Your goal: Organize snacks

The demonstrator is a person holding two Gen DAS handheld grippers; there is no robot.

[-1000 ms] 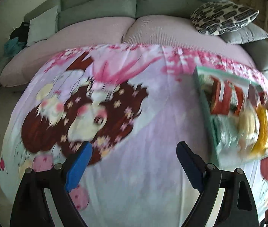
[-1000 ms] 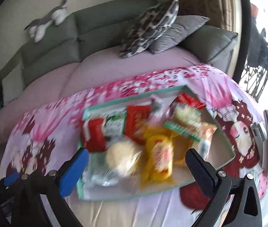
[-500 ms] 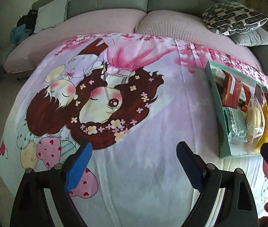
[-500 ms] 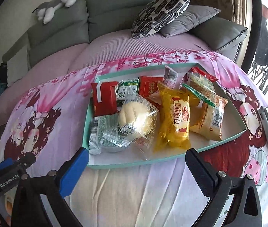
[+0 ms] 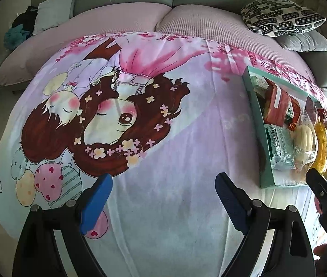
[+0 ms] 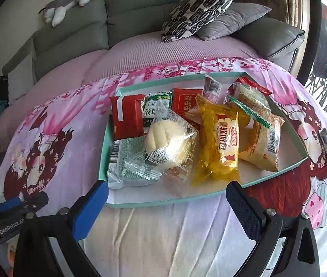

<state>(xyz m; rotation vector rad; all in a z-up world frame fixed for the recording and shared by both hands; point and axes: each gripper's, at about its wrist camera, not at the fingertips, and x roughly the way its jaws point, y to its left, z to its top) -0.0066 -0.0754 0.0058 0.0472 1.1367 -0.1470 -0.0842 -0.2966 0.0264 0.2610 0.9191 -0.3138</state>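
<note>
You are holding the left gripper (image 5: 163,198) above the bare cartoon-printed cloth (image 5: 154,207) that is covering the table, its jaws standing wide apart with nothing between them. You are pointing the right gripper (image 6: 167,204) down at the near rim of the teal tray (image 6: 163,202), and its jaws are likewise spread wide and gripping nothing; the left pad is sitting just over the tray's near left corner. The snacks are all lying inside that tray, on the right side of the table as your left camera is seeing it. In the tray a clear-wrapped bread bun (image 6: 163,136) is resting on a silver-green packet (image 6: 129,164), a yellow packet (image 6: 218,145) is lying just beside the bun, and a tan wrapped cake (image 6: 260,145) is lying to the right of that. A red packet (image 6: 126,117), a green biscuit packet (image 6: 157,103) and a second red packet (image 6: 185,102) are lining the far side. A grey sofa (image 6: 140,4) with a black-and-white patterned cushion (image 6: 198,7) is standing behind the table
</note>
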